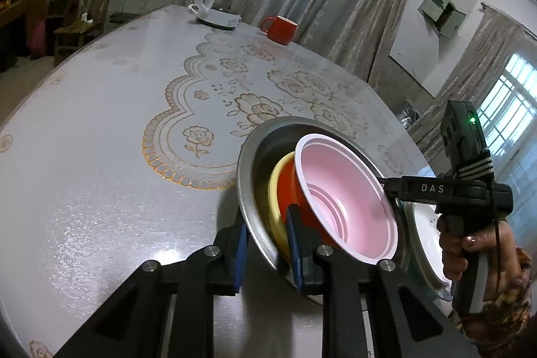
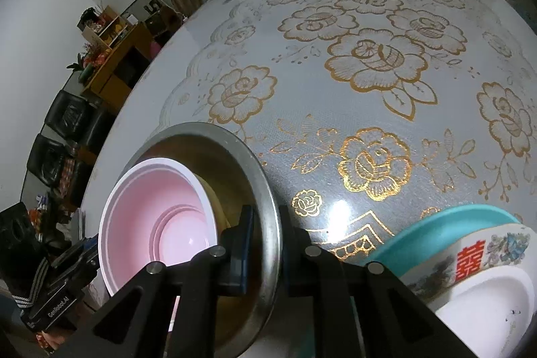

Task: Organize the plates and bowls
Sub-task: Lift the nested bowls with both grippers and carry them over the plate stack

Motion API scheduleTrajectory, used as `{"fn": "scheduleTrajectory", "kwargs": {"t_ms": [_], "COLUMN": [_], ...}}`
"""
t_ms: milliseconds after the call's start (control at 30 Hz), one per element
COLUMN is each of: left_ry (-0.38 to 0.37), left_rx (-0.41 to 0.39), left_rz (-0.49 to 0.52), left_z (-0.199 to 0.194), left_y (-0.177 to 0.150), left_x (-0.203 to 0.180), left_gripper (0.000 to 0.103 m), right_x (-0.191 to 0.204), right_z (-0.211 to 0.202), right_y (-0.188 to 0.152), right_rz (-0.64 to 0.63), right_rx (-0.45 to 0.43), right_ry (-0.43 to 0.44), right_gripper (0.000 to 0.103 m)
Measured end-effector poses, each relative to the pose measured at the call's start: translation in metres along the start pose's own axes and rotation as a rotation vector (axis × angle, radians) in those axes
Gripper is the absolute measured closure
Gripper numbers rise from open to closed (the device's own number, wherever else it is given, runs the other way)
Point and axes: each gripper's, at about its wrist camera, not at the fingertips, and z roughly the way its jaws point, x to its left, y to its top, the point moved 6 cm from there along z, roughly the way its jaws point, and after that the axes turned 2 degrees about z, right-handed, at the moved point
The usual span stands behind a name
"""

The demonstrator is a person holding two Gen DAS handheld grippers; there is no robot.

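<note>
A steel basin [image 1: 246, 170] is held tilted above the table. Nested in it are a yellow bowl [image 1: 276, 183] and a red bowl with a pink inside [image 1: 345, 190]. My left gripper [image 1: 266, 244] is shut on the basin's near rim, one finger outside and one inside. My right gripper [image 2: 266, 240] is shut on the basin's [image 2: 268, 190] opposite rim; in the left wrist view its finger [image 1: 399, 188] reaches in from the right. The pink bowl [image 2: 157, 207] shows in the right wrist view too.
A white enamel bowl with a painted pattern [image 2: 476, 260] sits on a teal plate [image 2: 446, 223] at the lower right. A white kettle [image 1: 220, 0] and a red mug [image 1: 278, 29] stand at the table's far edge. The lace tablecloth [image 1: 100, 123] covers the table.
</note>
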Motion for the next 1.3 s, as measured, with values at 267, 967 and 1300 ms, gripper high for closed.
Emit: {"fn": "scheduleTrajectory", "kwargs": {"t_ms": [267,967,1300], "left_ry": [0.004,0.004,-0.014], "left_rx": [-0.013,-0.054,-0.055], "left_rz": [0.028,0.053,0.077], "left_z": [-0.001,-0.013,-0.013], "left_y": [0.007,0.016,0.011], "left_x": [-0.015,-0.041,-0.059], "left_gripper": [0.081,0.081,0.081], "right_x": [-0.003,-0.004,-0.011], "right_z": [-0.021,-0.061,-0.079], "right_y": [0.001,0.007,0.001], "right_rz": [0.005,0.016,0.024], "right_rx": [-0.041,-0.113,-0.139], "right_ry": [-0.006,0.007,-0.005], "right_gripper": [0.09,0.09,0.09]}}
